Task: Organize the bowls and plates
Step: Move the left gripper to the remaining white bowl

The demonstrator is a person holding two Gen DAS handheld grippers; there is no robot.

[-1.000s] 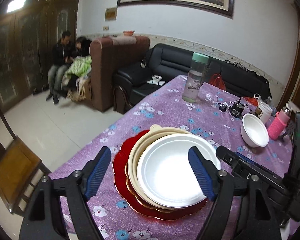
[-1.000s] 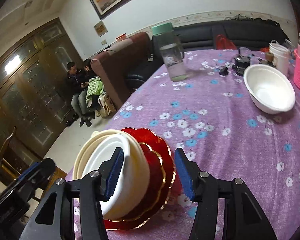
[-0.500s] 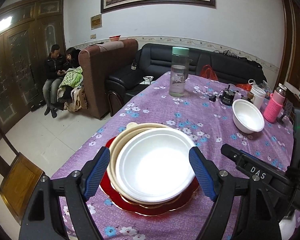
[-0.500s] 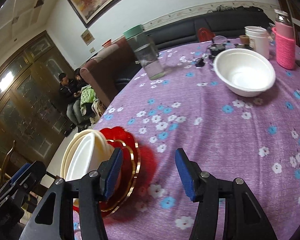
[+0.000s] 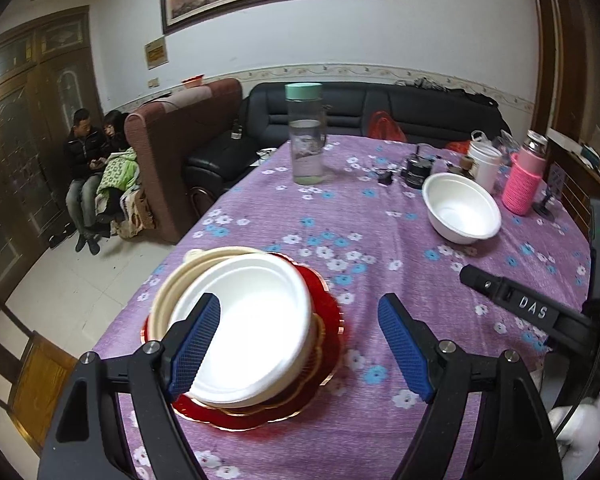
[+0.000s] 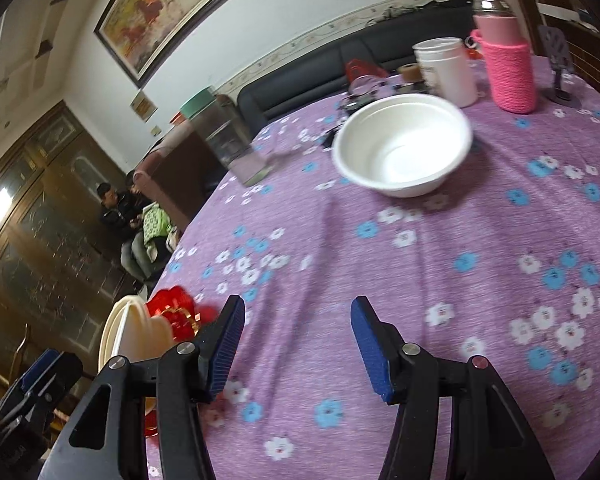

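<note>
Right fingers have left the stack — now empty.

Before your left gripper, at the near left edge of the purple flowered tablecloth, you have a stack: a white foam plate on a cream plastic plate, on a red scalloped plate. Your left gripper's left finger overlaps that stack in the left wrist view. Beyond it and to your right, well apart, a white foam bowl sits alone on the cloth. Behind the bowl stand a white plastic cup and, to its right, a bottle in a pink knitted sleeve. Far left of the bowl, a clear bottle with a green lid stands upright. Your right gripper hangs over bare cloth, right of the stack.
</note>
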